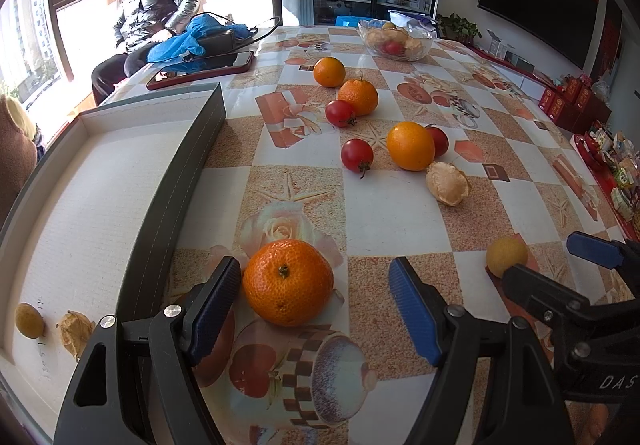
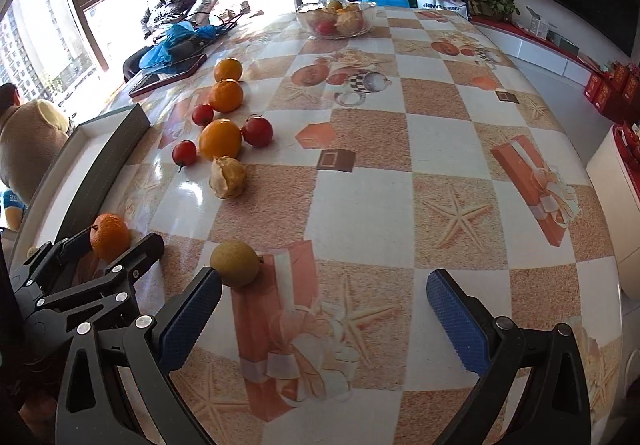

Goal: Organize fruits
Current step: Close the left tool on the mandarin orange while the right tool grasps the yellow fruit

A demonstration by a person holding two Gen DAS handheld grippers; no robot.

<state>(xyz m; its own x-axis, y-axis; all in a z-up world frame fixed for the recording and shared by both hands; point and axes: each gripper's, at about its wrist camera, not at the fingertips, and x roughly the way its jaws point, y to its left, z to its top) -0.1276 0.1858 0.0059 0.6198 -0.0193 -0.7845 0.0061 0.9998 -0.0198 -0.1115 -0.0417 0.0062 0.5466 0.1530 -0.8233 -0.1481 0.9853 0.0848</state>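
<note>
My left gripper [image 1: 316, 293] is open, its jaws around a large mandarin [image 1: 287, 281] on the table, close to the left pad. The mandarin also shows in the right wrist view [image 2: 109, 236]. My right gripper [image 2: 324, 305] is open; a small yellow-brown longan [image 2: 235, 263] lies just beyond its left fingertip [image 2: 192, 321]. The grey-edged white tray [image 1: 188, 181] at left holds a longan [image 1: 29, 320] and a husked physalis [image 1: 74, 331]. Further off lie oranges [image 1: 410, 145], tomatoes [image 1: 357, 155] and a physalis [image 1: 447, 183].
A glass bowl [image 1: 396, 40] of fruit stands at the far end. A phone [image 1: 200, 69] and blue cloth lie at the far left edge. A person sits beyond the table. The table's right edge drops to red boxes and shelves.
</note>
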